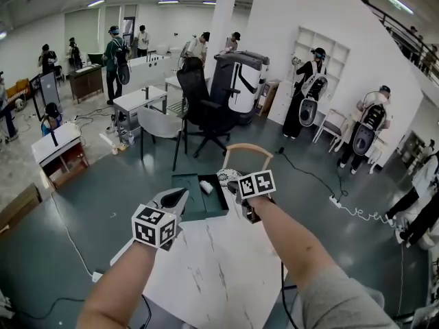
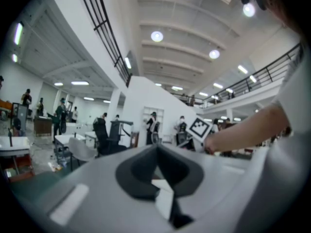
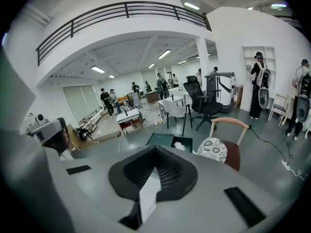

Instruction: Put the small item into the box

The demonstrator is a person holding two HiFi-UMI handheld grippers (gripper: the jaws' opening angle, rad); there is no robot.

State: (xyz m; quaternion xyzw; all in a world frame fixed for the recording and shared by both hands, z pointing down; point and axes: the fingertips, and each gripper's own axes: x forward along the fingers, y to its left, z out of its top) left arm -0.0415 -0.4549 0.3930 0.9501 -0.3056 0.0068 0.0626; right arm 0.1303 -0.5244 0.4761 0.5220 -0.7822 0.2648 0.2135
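Note:
A dark green box (image 1: pixel 218 204) lies open at the far edge of the white table (image 1: pixel 219 273), its lid (image 1: pixel 184 199) flat to the left. A small white item (image 1: pixel 206 186) rests inside the box. My right gripper (image 1: pixel 239 190) hangs just right of the box with its jaws shut and nothing between them. In the right gripper view the box (image 3: pixel 187 142) and the white item (image 3: pixel 179 146) show just past the closed jaw tips (image 3: pixel 155 150). My left gripper (image 1: pixel 174 199) hovers over the lid's left side, also shut and empty (image 2: pixel 156 147).
A wooden chair (image 1: pixel 247 149) with a patterned cushion (image 3: pixel 212 149) stands just beyond the table, right of the box. Farther back are a black office chair (image 1: pixel 203 108), a white chair (image 1: pixel 160 125), desks and several people. A cable (image 1: pixel 357 212) runs across the floor on the right.

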